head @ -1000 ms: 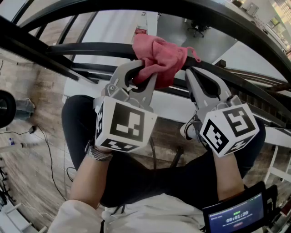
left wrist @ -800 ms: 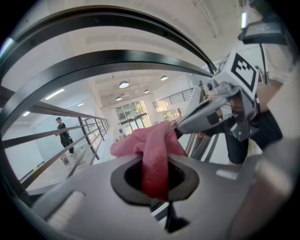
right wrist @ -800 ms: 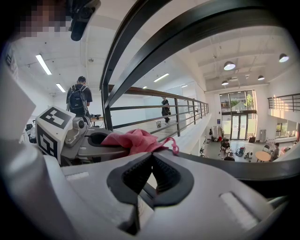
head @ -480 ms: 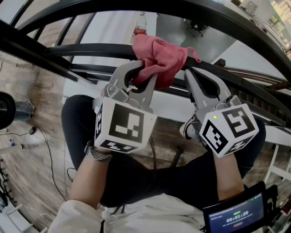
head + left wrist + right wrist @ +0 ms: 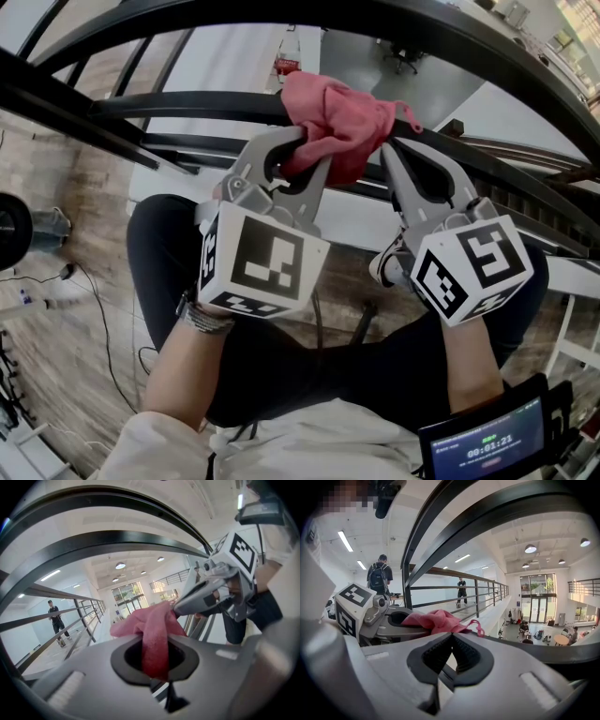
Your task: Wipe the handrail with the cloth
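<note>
At 12 o'clock in the head view the left gripper (image 5: 298,150) is clamped on the pink cloth (image 5: 337,117) bunched on the black handrail (image 5: 187,101), the right gripper (image 5: 392,155) at its 3 o'clock has jaws together and empty, and most of the wiping seems left to do.

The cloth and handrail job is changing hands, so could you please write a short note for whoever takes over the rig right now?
Left gripper: shut on the pink cloth, which is bunched over the dark handrail.
Right gripper: shut and empty, close beside the cloth at the rail.
Done: the cloth is gripped and on the rail; how much has been wiped cannot be told.
Left: run the cloth along the handrail.
</note>
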A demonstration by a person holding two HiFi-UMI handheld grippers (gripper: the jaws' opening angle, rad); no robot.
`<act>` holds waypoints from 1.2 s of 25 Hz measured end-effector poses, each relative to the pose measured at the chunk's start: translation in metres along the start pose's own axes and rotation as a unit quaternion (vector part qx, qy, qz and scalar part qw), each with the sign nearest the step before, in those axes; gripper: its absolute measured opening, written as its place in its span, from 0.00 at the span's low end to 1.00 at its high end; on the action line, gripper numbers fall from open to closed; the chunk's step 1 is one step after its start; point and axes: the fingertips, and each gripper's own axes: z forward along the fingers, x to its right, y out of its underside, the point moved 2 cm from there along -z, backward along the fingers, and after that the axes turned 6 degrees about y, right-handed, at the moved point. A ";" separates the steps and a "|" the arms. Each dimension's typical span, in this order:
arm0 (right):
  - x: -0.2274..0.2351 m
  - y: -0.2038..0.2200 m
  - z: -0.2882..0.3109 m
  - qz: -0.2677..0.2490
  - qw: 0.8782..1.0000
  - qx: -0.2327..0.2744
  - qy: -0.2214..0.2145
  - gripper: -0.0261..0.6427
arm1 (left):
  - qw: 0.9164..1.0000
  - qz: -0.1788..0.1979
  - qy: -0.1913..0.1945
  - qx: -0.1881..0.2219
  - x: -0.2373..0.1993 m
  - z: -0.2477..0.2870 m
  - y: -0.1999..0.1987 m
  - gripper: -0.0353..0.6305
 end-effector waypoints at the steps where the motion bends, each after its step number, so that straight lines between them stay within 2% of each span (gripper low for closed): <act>1: 0.001 0.000 0.000 0.001 1.000 0.000 0.000 0.04 | 1.000 0.000 0.001 0.000 0.001 0.001 0.000 0.10; 7: 0.003 0.002 -0.002 0.002 1.000 0.001 -0.001 0.04 | 1.000 0.017 0.013 0.006 0.004 0.003 -0.008 0.10; 19: 0.006 0.006 -0.005 0.002 1.000 0.000 -0.006 0.04 | 1.000 0.016 0.024 0.006 0.014 0.009 -0.009 0.10; 22: 0.008 0.006 -0.007 0.002 1.000 0.000 -0.005 0.04 | 0.999 0.031 0.031 0.011 0.016 0.011 -0.016 0.10; 30: 0.011 0.007 -0.009 0.002 1.000 0.002 -0.003 0.04 | 0.999 0.026 0.035 0.008 0.021 0.014 -0.014 0.10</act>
